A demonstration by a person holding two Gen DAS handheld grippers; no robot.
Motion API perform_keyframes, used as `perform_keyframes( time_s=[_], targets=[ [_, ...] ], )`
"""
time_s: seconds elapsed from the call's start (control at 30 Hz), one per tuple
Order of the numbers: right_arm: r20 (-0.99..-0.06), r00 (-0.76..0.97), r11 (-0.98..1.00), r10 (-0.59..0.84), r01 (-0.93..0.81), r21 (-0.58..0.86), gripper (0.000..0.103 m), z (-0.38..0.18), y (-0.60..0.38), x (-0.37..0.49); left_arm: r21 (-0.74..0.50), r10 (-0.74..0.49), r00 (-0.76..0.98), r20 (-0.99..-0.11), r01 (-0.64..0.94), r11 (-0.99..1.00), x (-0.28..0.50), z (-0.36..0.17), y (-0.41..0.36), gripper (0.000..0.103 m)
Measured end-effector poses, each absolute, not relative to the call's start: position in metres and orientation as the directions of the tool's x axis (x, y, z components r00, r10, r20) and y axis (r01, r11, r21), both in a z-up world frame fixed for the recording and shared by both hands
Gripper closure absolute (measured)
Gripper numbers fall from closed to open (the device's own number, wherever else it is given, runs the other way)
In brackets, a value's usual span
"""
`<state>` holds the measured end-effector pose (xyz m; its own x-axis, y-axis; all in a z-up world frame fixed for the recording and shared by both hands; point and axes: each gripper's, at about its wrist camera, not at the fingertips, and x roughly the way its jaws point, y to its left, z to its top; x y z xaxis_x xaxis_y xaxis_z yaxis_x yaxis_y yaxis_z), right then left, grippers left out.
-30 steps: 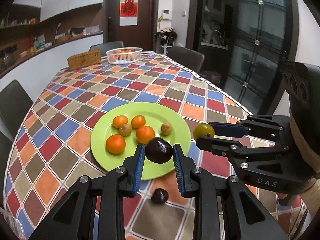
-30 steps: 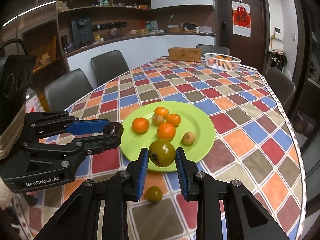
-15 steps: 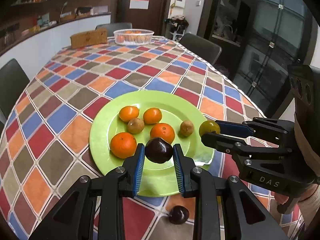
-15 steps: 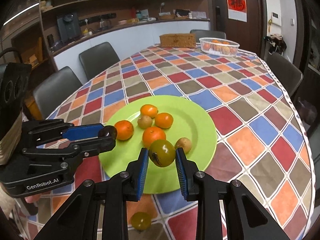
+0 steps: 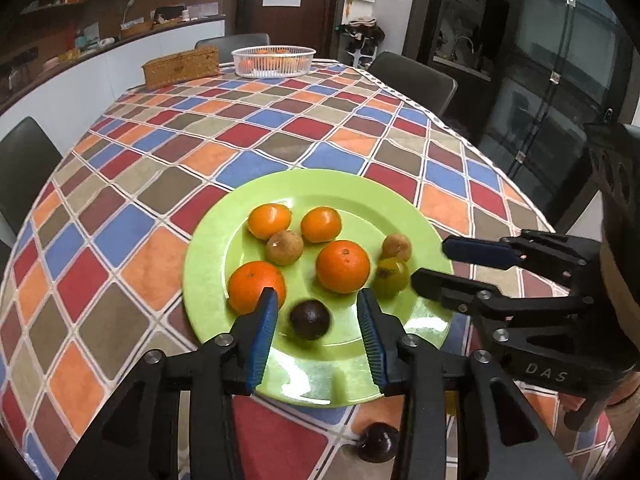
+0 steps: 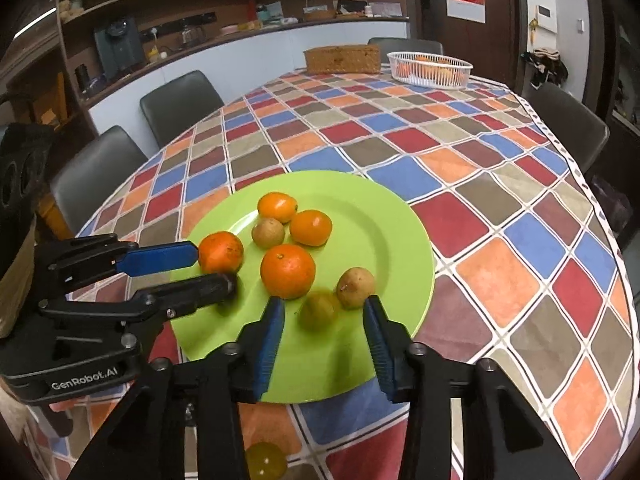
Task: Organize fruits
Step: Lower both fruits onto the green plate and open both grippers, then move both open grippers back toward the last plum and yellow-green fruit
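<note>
On the left tool point(image 6: 208, 270), "GenRobot.AI"; opposite, seemingly "DAS".

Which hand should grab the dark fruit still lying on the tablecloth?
Probably the left. The stray dark fruit lies just under the left gripper, whose jaws have just been opening, leaving a second dark fruit loose between them on the green plate. The right wrist view doesn't show the stray one.

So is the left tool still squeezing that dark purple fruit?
No, the left tool has just opened and the dark fruit sits loose on the green plate between its pads, touching neither.
</note>
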<state>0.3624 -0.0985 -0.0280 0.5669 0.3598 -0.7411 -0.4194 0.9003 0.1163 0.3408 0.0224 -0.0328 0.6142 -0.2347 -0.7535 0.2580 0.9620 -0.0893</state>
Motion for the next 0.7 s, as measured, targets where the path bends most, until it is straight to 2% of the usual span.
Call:
perform_keyframes(
  time_s=[0.27,0.4,0.7],
  targets=[
    [-0.713,0.608,0.905,0.35,-0.416,0.09,0.061,-0.011,-0.102,0.339,-0.049,-0.2,0.655,-0.729,0.241,0.969,0.313,-0.015,0.026,0.057],
    [-0.687,0.638,0.903,0.347,-0.425,0.062,0.061,0.002,-0.102,0.319,-0.019,-0.182,0.691,-0.7,0.237,0.971,0.291,-0.001,0.026,0.05],
    [-0.637,0.682,0.902,0.359,-0.428,0.051,0.061,0.025,-0.105,0.28,0.018,-0.186,0.73,-0.657,0.262,0.965,0.247,0.019,0.023,0.048]
  ],
)
